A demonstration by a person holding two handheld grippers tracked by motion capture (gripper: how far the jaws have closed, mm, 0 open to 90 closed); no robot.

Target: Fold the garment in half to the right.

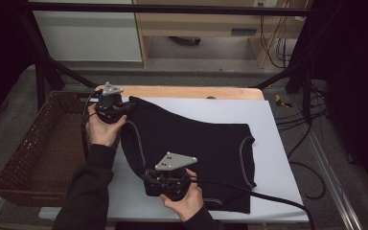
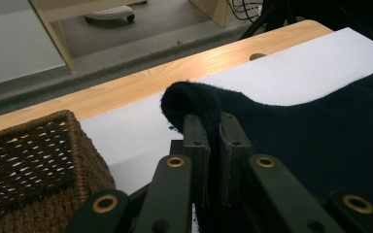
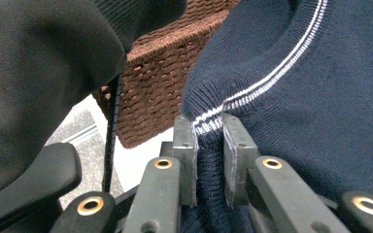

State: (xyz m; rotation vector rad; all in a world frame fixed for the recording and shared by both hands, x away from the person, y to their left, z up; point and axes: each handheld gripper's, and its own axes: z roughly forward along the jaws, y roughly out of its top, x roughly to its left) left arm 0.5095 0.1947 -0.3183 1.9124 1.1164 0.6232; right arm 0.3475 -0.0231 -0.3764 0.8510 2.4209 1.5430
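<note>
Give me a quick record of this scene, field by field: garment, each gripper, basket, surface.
garment: dark sweater with pale stripe trim, lying on the white sheet
left gripper: shut on the sweater's far-left corner
right gripper: shut on the striped edge of the sweater
basket: brown wicker, beside the table's left edge
surface: white sheet over a wooden table

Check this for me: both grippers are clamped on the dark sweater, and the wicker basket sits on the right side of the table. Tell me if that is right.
The side is wrong. In the high view the wicker basket sits on the left side of the table. The rest holds: the left gripper and the right gripper are both clamped on the dark sweater.
</note>
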